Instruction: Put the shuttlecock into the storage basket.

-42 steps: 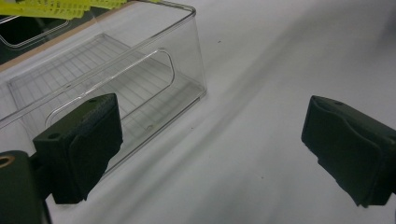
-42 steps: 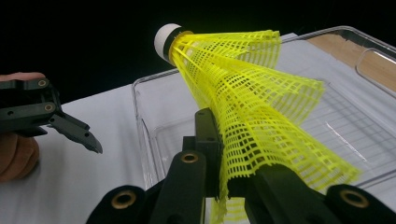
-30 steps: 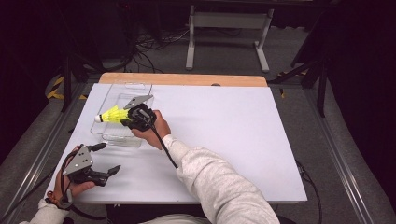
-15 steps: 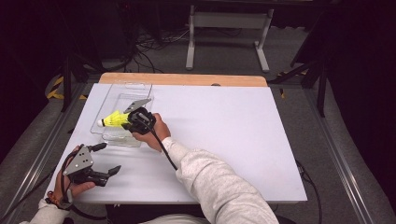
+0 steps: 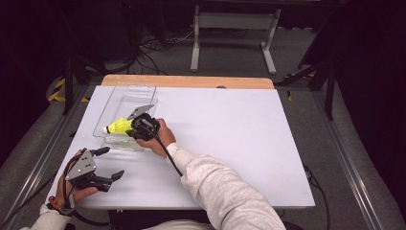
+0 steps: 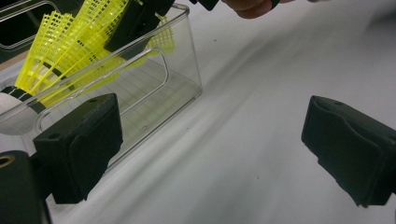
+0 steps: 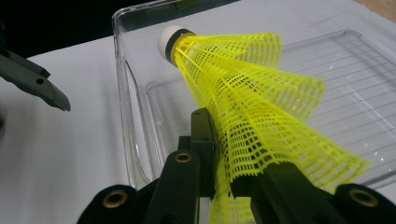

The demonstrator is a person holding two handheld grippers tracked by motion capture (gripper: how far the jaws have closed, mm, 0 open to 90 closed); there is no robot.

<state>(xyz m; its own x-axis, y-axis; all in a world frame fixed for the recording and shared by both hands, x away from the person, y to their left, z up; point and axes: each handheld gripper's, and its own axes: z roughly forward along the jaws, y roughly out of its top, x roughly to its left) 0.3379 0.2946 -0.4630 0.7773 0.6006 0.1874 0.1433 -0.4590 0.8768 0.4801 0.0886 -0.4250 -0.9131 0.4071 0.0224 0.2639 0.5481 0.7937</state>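
A yellow mesh shuttlecock [image 5: 119,126] [image 7: 243,93] with a white cork hangs tilted over the near end of a clear plastic bin [image 5: 119,91] [image 7: 121,84]. My right gripper [image 5: 136,128] [image 7: 224,154] is shut on the rim of its skirt. Its jaws have just been opening a little, and the mesh is still pinched between them. My left gripper [image 5: 111,163] [image 6: 210,149] rests open on the white table, near the front left corner, with nothing between its pads. Its view looks at the bin [image 6: 182,56] and the shuttlecock [image 6: 70,42] from the side.
The white table top [image 5: 249,143] stretches to the right of the bin. A wooden strip [image 5: 191,81] runs along its far edge. Beyond that are a metal stand [image 5: 232,21] and cables on the floor.
My right gripper and the shuttlecock have sunk slightly toward the bin. The left gripper has stayed where it was.
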